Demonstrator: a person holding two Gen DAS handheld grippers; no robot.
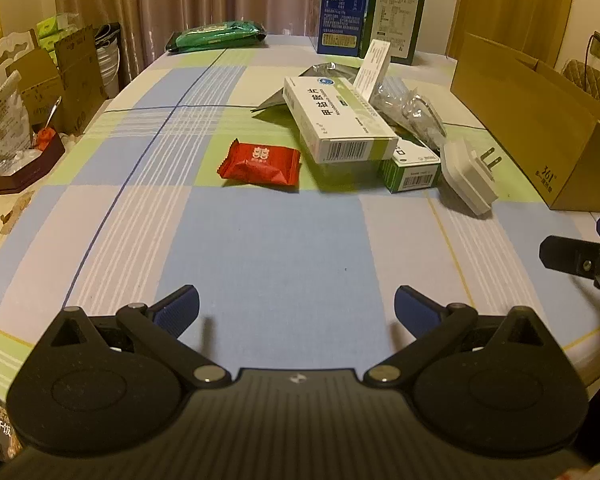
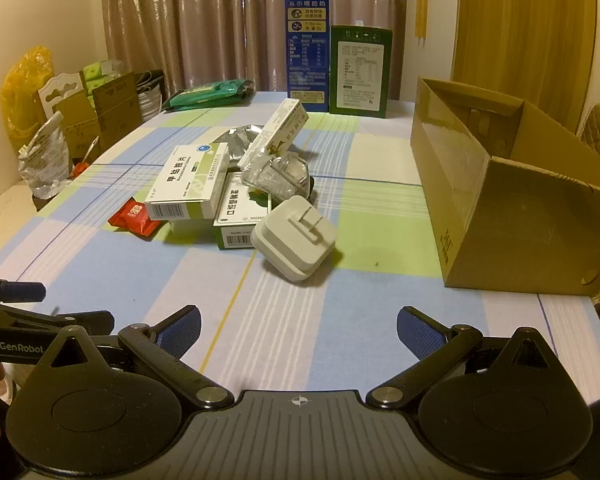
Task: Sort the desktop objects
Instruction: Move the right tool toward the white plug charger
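blue-padded left gripper [image 1: 296,307] and right gripper [image 2: 298,326] are held wide open above the checked tablecloth [image 1: 268,248], nothing gripped. beyond, a white plug adapter [image 2: 296,238], red snack packet [image 1: 261,165] and white-green medicine boxes [image 2: 188,190] are piled, perhaps overlapping; the open cardboard box [image 2: 512,216] sits right.

The left gripper [image 1: 296,308] is hovering with jaws spread wide, empty; the right gripper [image 2: 298,328], at its three o'clock, is likewise gaping.

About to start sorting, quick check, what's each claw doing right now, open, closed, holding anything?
Left claw: open, holding nothing, above the tablecloth.
Right claw: open, holding nothing, short of the white plug adapter.
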